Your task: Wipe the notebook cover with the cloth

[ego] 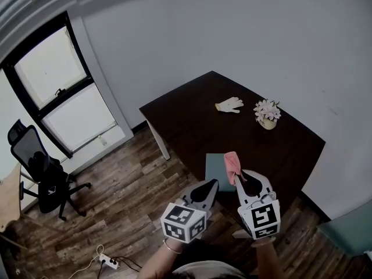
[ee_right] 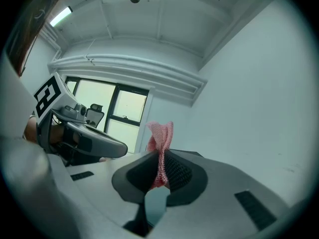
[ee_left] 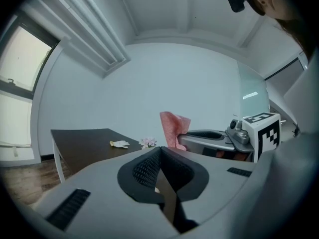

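Cloth (ee_right: 160, 136) — pink, woven, bunched

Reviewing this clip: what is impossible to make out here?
The notebook: in the head view the left claw hides its near corner and the cloth covers one side. Any dirt on the cover is too small to see.
Neither gripper view shows it.
The glove: in the head view it is too small to tell left from right.

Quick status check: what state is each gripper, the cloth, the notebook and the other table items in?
left gripper: shut, empty.
right gripper: shut on pink woven cloth.
pink woven cloth: bunched, sticking up past the jaws.
teal notebook: closed, flat on dark table.
white glove: lying flat.
small pot of pale flowers: upright.
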